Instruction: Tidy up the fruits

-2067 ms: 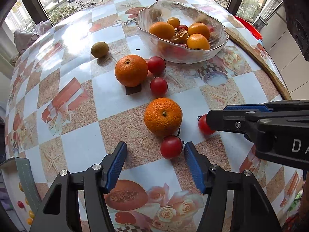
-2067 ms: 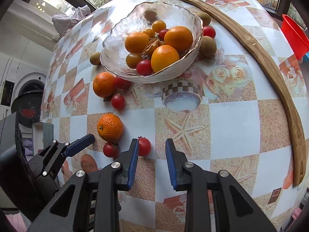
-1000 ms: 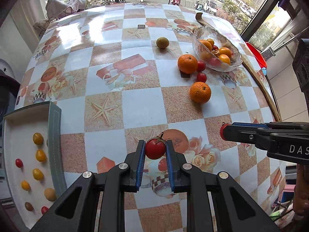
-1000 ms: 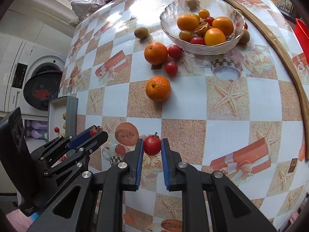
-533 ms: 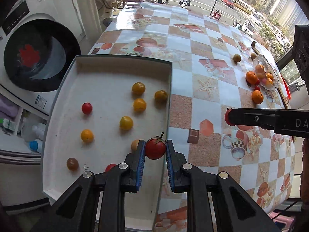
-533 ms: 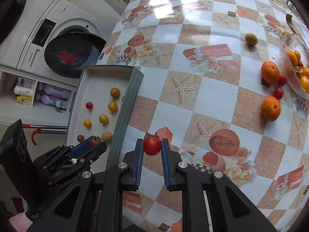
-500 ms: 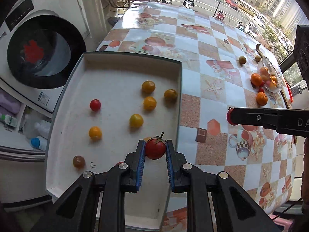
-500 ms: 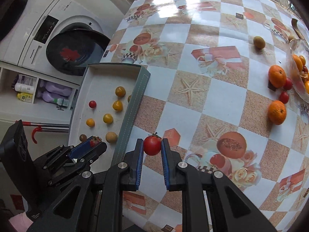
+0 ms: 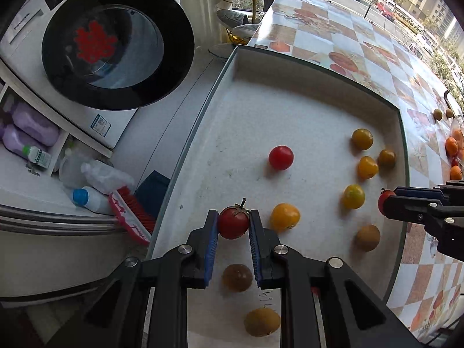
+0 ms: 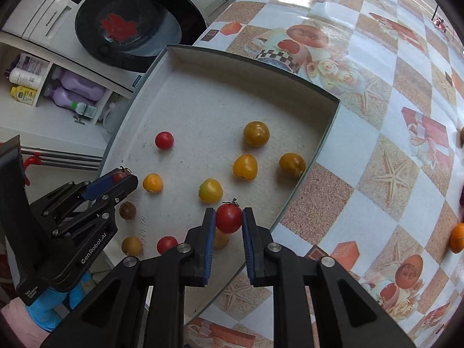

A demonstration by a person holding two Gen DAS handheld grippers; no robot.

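My left gripper (image 9: 233,222) is shut on a red cherry tomato (image 9: 233,222) and holds it above the white tray (image 9: 255,110), near its left side. My right gripper (image 10: 228,219) is shut on another red cherry tomato (image 10: 228,218) above the tray's right part (image 10: 203,110). Each gripper shows in the other's view: the right one at the right edge (image 9: 387,205), the left one at the left (image 10: 121,177). Several yellow, red and brown cherry tomatoes lie loose in the tray, such as a red one (image 9: 280,157) and a yellow one (image 10: 256,133).
The tray sits at the edge of a checked tablecloth (image 10: 391,133). Oranges (image 9: 451,146) lie far off at the right. A washing machine (image 9: 110,43), bottles (image 9: 37,133) and a red brush (image 9: 132,214) stand beyond the tray's left rim.
Both grippers, each with its tomato, have moved left and lower over the tray. The tray's fruits now look much closer. The bowl has left both views.
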